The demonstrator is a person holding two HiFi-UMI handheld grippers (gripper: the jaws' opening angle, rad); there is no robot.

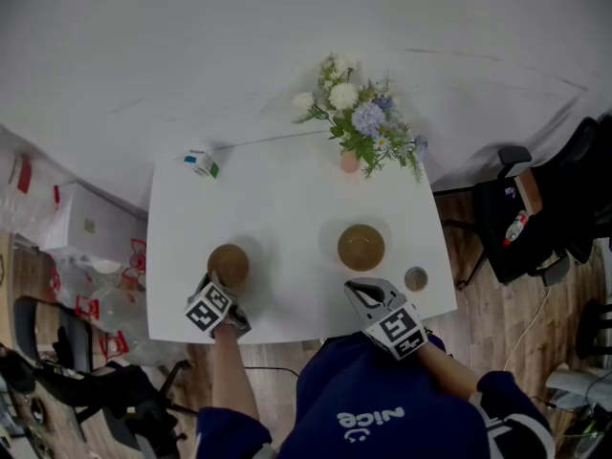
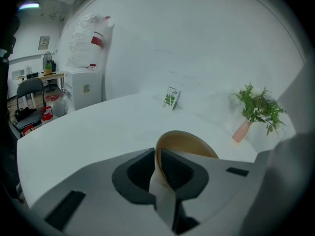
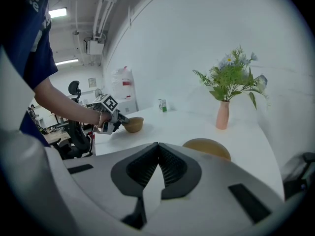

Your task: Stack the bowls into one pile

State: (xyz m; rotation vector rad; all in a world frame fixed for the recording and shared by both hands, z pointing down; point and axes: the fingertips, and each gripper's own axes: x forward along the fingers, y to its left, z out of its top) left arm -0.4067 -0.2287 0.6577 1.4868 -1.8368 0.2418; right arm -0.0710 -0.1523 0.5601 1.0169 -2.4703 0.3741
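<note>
The small brown bowl, round and thin-walled, is found near the front left edge of the white table. Its near rim is clamped by the left gripper, one pad inside the wall and one outside, and the bowl appears tipped slightly towards the camera.

The bowl is judged to be light and rigid, of wood or a matt plastic, so little force should be needed. A pinch on the rim alone lets it swing or slip, so it is best carried level and set down gently. The hold on the near rim looks suitable, since the bowl's underside is left free to seat inside another.

The wider brown bowl is seen well apart to the right, empty and upright, and is judged the likely base of the pile. A smaller round dark vessel lies just beside it; what it is cannot be told.

The right gripper is held before the wider bowl with its jaws pressed together on nothing. Further back, a pink vase of flowers and a green-and-white carton are placed at the far edge.
</note>
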